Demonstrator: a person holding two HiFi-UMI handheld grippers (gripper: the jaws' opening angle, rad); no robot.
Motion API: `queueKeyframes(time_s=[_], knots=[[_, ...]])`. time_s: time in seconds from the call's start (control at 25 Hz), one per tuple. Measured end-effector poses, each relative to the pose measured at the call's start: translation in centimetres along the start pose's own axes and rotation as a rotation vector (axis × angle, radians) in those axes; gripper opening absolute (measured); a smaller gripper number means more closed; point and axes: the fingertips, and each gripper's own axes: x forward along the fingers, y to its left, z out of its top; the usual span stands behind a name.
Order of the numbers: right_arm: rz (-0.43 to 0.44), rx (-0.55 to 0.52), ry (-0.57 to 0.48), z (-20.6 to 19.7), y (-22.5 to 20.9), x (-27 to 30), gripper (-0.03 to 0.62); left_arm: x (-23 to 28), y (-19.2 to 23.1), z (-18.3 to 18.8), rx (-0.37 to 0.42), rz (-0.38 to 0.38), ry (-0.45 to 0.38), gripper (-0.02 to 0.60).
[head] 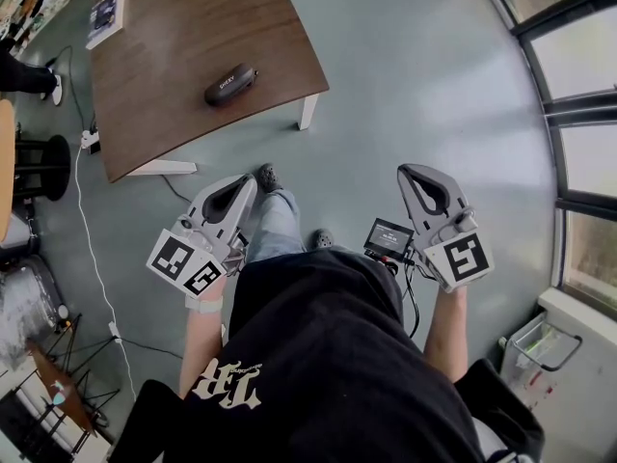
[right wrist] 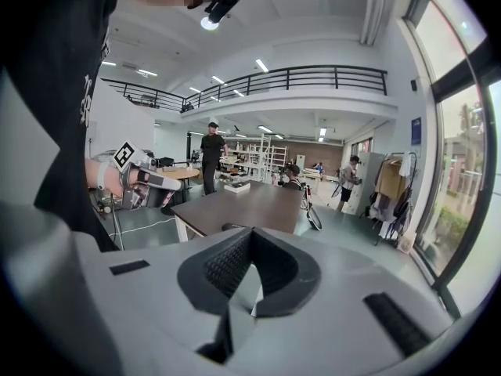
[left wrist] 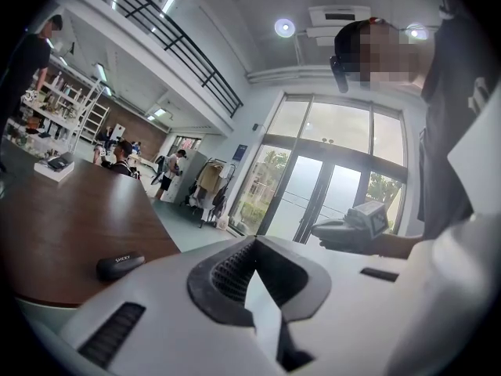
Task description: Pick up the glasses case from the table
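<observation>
Both the left gripper and right gripper point forward, level beside the person's legs, clenched empty. The glasses case lies well apart on the table.

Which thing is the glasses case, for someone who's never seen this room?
Find the brown wooden table. The glasses case lies alone near its closer edge: small, dark and rounded, unlike the flat book at the far corner.
</observation>
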Motion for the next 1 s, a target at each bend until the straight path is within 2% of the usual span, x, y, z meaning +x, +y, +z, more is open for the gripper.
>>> queueKeyframes(time_s=[0.44,0.6,0.8,1.0], knots=[[-0.012,-0.019,0.011,4.4,-1.7,5.8,-0.014,0.8,5.8,4.4,-0.023,-0.016,-0.027,0.006],[-0.033,-0.014,0.049,6.0,-2.4,8.0,-0.014,0.9,7.9,5.8,-0.032,-0.018,-0.031,0.006],[-0.008,-0.038,0.015,7.9,-2.5,10.5,-0.014,1.0,10.5,7.5,-0.031,-0.018,-0.037,0.006],[-0.002,-0.043,0.031,9.0,-2.7,12.9,-0.014,1.0,12.8,8.6,-0.038,-0.016,-0.038,0.006]])
